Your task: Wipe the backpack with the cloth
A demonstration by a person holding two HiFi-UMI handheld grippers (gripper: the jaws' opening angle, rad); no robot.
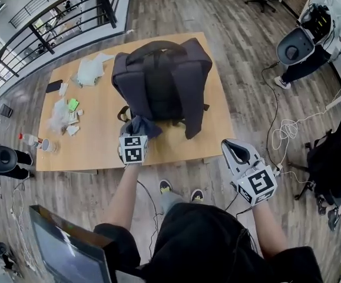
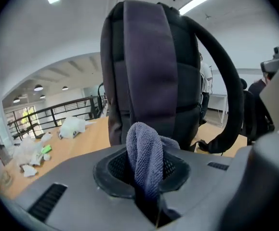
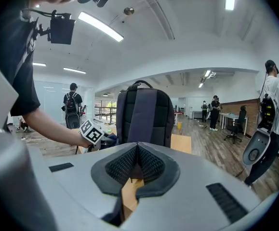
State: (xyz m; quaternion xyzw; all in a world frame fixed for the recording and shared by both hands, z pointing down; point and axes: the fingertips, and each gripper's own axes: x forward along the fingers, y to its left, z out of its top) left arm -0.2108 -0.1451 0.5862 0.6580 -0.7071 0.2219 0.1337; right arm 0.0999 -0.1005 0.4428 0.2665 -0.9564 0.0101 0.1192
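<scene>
Your left gripper point(image 1: 135, 135) pinches the cloth point(image 2: 146, 153), the backpack point(image 1: 158, 75) just ahead of it; your right gripper point(image 1: 235, 149) is pressed together.

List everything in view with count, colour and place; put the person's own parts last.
backpack: one, dark grey, upright mid-table
table: one, light wood, under the backpack
cloth: one, blue-grey, in the left gripper jaws, by the backpack's base
plastic bags: several, white, crumpled, table's left part
phone: one, black, table's left edge
bystander: one, white top, on the floor, far right
left gripper: one, grey, jaws shut on the cloth
right gripper: one, grey, jaws shut, empty, off the table's near right corner
</scene>
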